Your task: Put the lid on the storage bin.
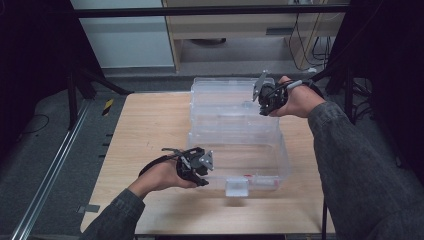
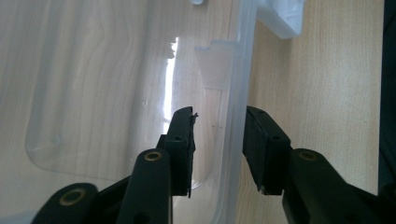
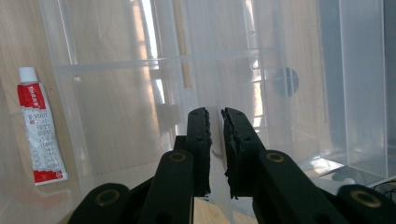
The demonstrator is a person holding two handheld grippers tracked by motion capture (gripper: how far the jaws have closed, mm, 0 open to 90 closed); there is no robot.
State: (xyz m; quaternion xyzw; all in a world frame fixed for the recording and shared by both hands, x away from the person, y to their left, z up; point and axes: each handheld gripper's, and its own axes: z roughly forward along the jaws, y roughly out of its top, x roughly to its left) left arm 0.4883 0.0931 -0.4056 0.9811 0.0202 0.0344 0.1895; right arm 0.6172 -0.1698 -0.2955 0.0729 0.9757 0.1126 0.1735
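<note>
One clear plastic box (image 1: 240, 155) sits on the wooden table (image 1: 150, 125), its lid (image 1: 225, 97) open toward the far edge. The left gripper (image 2: 218, 140) has its jaws partly open, one on each side of the box's near wall. The right gripper (image 3: 215, 140) pinches the lid's edge, jaws almost closed. One red-and-white tube (image 3: 41, 126) lies inside the box.
</note>
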